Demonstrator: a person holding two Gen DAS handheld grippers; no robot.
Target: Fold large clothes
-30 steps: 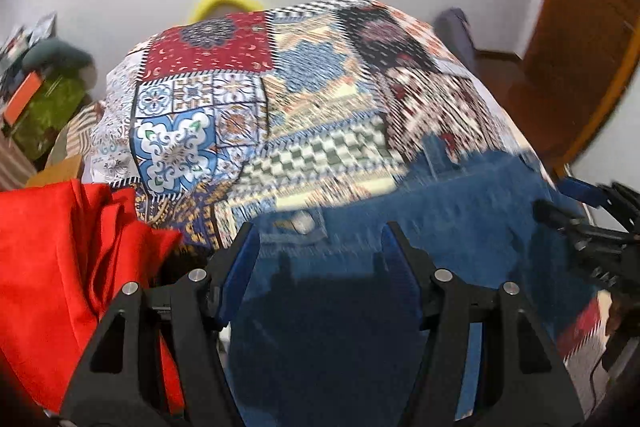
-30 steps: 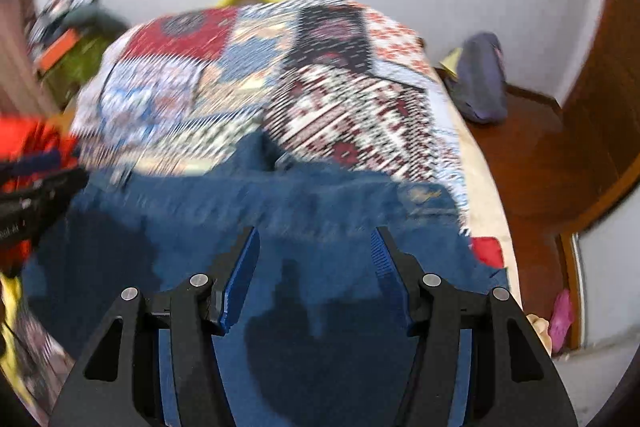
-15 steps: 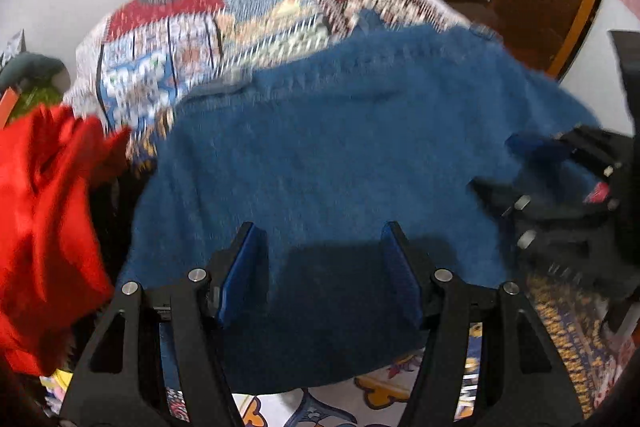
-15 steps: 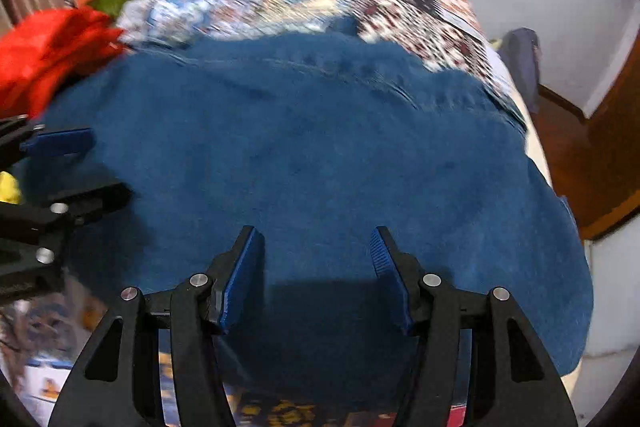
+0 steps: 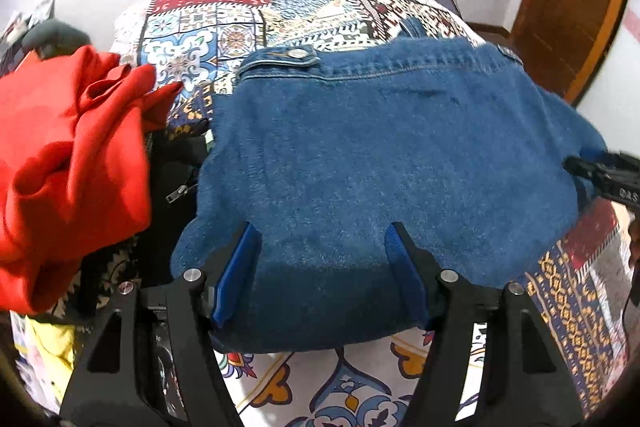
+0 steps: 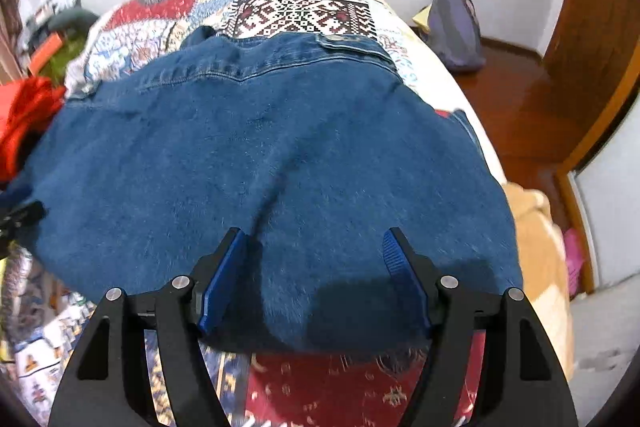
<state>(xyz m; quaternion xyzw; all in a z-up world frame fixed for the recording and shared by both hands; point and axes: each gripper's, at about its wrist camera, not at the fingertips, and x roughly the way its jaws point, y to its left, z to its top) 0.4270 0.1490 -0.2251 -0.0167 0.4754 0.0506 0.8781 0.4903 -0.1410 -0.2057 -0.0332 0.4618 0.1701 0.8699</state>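
Denim, dark blue: a folded garment [image 5: 384,155] is laid flat on a patchwork bedspread [image 5: 224,23], waistband and metal button [image 5: 296,54] turned toward the far wall. Its near folded edge is seen just under both sets of jaws.

Left gripper [image 5: 320,267]: jaws are set fairly wide and are opening; the denim edge lies between the blue pads [image 5: 236,275], but no pad is pressed on it. Cloth is not lifted.

Right gripper [image 6: 310,267]: jaws likewise wide and opening, denim edge between the pads [image 6: 222,279], no pinch seen. In the left view its black tip is glimpsed at the garment's right edge.

Red cloth [image 5: 68,147] is bunched at the left of the denim, just beside it, over a dark item with a zip pull [image 5: 180,191]. A grey-purple bag [image 6: 456,27] is noted on the wooden floor [image 6: 516,99] beyond the bed's right side. A beige blanket [image 6: 536,239] is seen at the bed's right edge.
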